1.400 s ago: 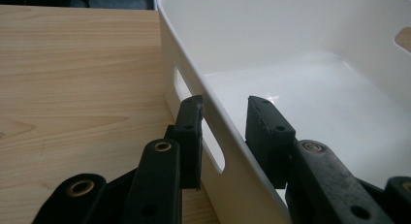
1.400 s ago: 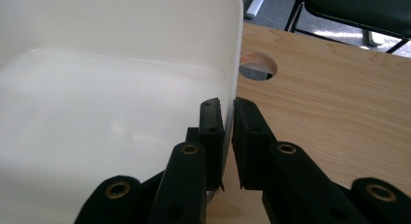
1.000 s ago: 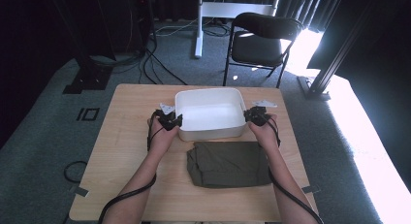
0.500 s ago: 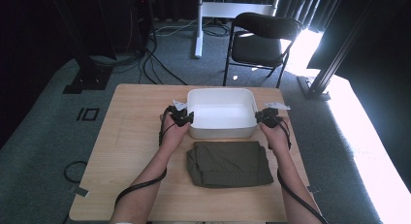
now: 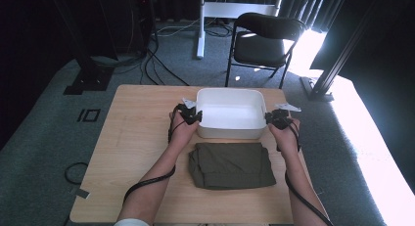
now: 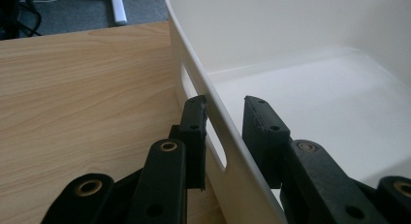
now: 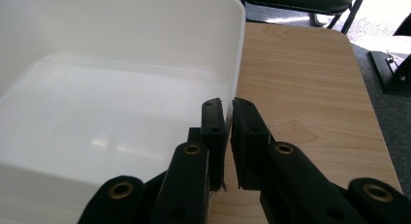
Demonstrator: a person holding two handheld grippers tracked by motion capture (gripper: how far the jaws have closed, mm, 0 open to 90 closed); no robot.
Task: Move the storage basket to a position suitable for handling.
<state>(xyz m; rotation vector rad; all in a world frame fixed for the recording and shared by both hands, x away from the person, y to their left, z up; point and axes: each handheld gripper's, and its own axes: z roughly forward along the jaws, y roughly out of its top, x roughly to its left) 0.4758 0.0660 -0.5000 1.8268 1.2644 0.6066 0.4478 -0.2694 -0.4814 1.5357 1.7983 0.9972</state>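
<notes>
A white plastic tub (image 5: 230,130) stands on the wooden table (image 5: 137,138), empty inside. My left gripper (image 5: 195,117) is shut on the tub's left wall (image 6: 291,49), one jaw outside beside the handle slot, one inside; in the left gripper view the left gripper (image 6: 225,100) has just closed slightly further on it. My right gripper (image 5: 268,117) is shut on the opposite wall. In the right gripper view the right gripper (image 7: 227,102) pinches the tub's (image 7: 121,30) thin rim tightly. A folded olive cloth (image 5: 230,165) lies just in front of the tub, untouched.
A black folding chair (image 5: 264,40) stands beyond the table's far edge, beside a white stand's foot (image 5: 200,35). Cables run over the grey carpet at the left. Bare wood lies left of the tub and around the cloth.
Both hands and the tub between them have shifted to the right across the table. The folded cloth has stayed where it was.
</notes>
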